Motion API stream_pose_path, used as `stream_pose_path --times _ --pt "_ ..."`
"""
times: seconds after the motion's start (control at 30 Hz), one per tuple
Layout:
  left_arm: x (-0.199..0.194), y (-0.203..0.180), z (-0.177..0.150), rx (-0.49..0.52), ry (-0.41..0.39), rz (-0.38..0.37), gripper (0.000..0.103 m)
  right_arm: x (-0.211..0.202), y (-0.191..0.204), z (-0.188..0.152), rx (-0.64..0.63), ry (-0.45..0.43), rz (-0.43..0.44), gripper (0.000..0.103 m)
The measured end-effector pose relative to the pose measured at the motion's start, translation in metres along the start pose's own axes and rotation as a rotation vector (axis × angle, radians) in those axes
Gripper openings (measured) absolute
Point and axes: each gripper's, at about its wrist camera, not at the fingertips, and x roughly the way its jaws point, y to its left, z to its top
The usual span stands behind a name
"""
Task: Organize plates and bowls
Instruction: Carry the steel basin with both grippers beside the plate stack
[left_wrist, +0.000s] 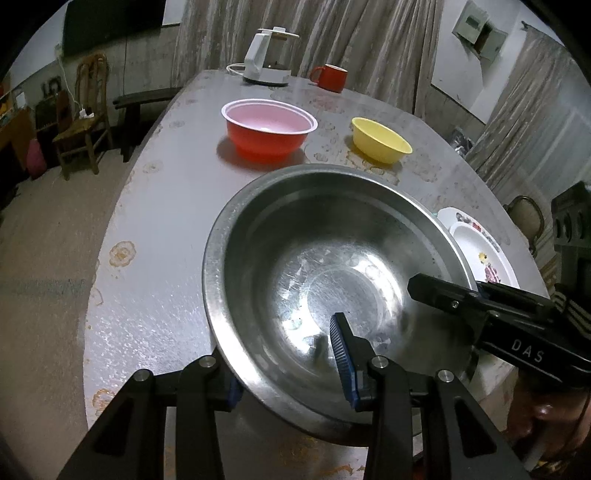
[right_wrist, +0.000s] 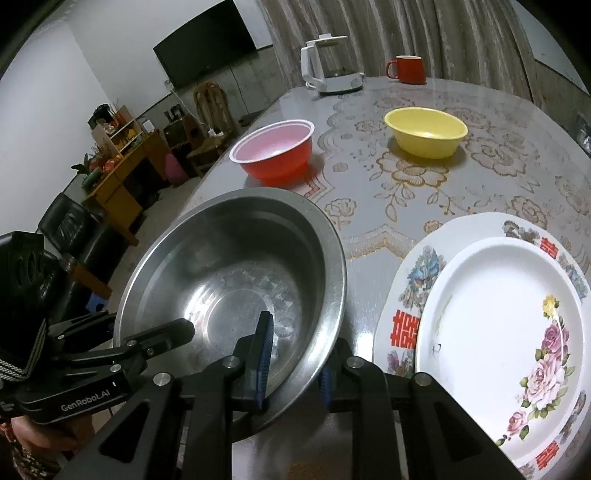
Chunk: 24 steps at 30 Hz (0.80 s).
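Observation:
A wide steel bowl (left_wrist: 295, 258) sits at the near edge of the table, and both grippers straddle its rim. My left gripper (left_wrist: 288, 373) is shut on its near-left wall, one pad inside and one outside. My right gripper (right_wrist: 295, 365) is open: its inner pad stands clear of the bowl's (right_wrist: 229, 266) right wall, its outer pad just outside the rim. Right of the bowl, a white flowered plate (right_wrist: 498, 332) lies on a larger patterned plate (right_wrist: 413, 280). Farther back stand a red plastic bowl (right_wrist: 275, 155) and a yellow bowl (right_wrist: 424, 136), both upright and empty.
A white kettle (right_wrist: 332, 66) and a red mug (right_wrist: 408, 70) stand at the far end of the lace-patterned table (right_wrist: 369, 184). The table's left edge drops to the floor, with wooden chairs (left_wrist: 85, 122) and a bench beyond. A hand holds the left gripper's handle.

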Motion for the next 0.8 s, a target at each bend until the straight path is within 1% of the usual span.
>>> stream_pose_path --times 0.17,0.33,0.47,0.57,0.63,0.77,0.8 --pt "0.004 -0.001 0.001 -0.006 0.015 0.004 0.04 0.005 0.0 -0.002 0.004 0.022 0.005 0.023" --pt "0.01 0.001 0.001 -0.018 0.034 -0.001 0.04 0.007 -0.007 -0.009 0.04 0.068 0.054 0.024" --pt "0.01 0.002 0.001 -0.019 0.035 -0.006 0.041 0.002 -0.009 -0.012 0.05 0.075 0.09 0.028" --pt "0.009 0.003 0.0 -0.025 0.037 -0.016 0.041 -0.005 -0.009 -0.014 0.045 0.066 0.096 0.029" --pt "0.007 0.004 -0.001 -0.031 0.035 -0.027 0.041 -0.009 -0.01 -0.016 0.04 0.058 0.102 0.029" --pt "0.005 0.004 -0.004 -0.028 0.037 -0.029 0.041 -0.013 -0.012 -0.018 0.026 0.048 0.104 0.022" --pt "0.006 0.002 -0.004 -0.024 0.039 -0.027 0.041 -0.013 -0.013 -0.019 0.029 0.049 0.113 0.022"
